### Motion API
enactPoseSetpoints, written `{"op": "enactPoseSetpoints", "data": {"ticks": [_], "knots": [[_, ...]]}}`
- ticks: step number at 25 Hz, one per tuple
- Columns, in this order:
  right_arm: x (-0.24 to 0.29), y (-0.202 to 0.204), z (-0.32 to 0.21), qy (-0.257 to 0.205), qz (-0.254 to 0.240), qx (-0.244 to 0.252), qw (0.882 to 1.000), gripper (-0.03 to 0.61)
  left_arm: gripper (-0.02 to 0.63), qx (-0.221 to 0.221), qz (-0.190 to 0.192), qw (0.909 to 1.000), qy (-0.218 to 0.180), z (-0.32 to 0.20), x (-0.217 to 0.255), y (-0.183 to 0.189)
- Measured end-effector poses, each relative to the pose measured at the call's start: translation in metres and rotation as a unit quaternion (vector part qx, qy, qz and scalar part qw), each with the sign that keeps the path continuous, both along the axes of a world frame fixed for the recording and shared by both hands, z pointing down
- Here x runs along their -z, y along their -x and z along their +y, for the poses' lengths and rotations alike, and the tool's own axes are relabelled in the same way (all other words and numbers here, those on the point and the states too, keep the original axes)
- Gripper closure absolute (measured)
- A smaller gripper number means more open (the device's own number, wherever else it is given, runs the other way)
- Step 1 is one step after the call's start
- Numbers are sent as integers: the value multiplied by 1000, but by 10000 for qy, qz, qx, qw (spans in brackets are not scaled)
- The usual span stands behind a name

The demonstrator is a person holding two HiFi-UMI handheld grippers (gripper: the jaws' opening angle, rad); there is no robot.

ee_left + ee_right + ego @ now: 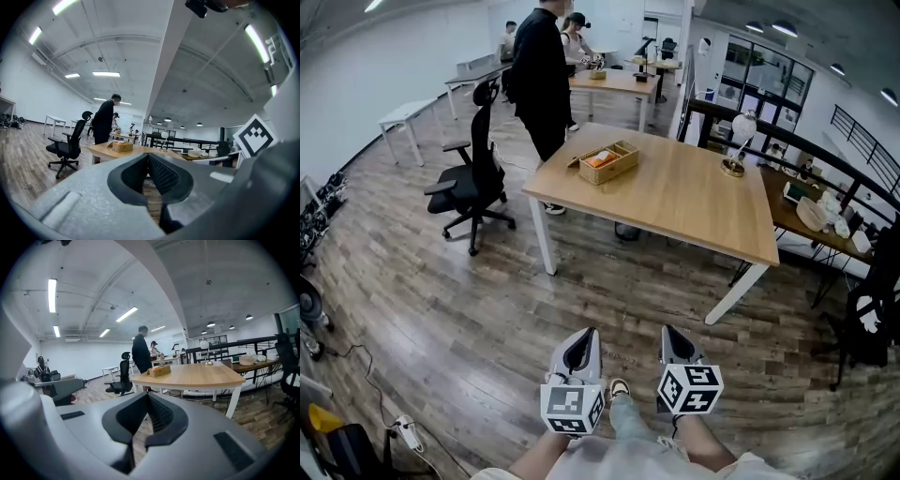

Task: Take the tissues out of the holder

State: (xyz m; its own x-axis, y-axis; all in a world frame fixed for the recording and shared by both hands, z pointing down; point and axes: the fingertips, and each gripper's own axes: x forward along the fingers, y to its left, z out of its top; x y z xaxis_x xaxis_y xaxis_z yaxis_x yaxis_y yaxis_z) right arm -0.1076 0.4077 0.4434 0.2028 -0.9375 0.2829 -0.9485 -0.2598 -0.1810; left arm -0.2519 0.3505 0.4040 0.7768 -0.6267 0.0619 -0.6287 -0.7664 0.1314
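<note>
The jaws of both grippers are clenched on nothing: in the left gripper (148, 156) and the right gripper (147, 396) the dark pads meet tip to tip. In the head view the two are held side by side, low over the wooden floor (441, 309) and well apart from the counter (694, 211). The wooden holder (609, 162) sits near the counter's far left corner, with the tissues (601, 158) inside it, only an orange patch from here. A person in black (539, 70) stands just beyond, with an office chair (473, 178) nearby.

L gripper (148, 156) jaws together
</note>
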Motion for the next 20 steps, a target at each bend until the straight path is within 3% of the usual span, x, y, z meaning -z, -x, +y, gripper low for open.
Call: {"op": "enactPoseSetpoints", "data": {"ticks": [20], "knots": [[2, -92, -129, 146, -23, 333, 9993, 574, 603, 254, -115, 9996, -96, -118, 13, -97]]}}
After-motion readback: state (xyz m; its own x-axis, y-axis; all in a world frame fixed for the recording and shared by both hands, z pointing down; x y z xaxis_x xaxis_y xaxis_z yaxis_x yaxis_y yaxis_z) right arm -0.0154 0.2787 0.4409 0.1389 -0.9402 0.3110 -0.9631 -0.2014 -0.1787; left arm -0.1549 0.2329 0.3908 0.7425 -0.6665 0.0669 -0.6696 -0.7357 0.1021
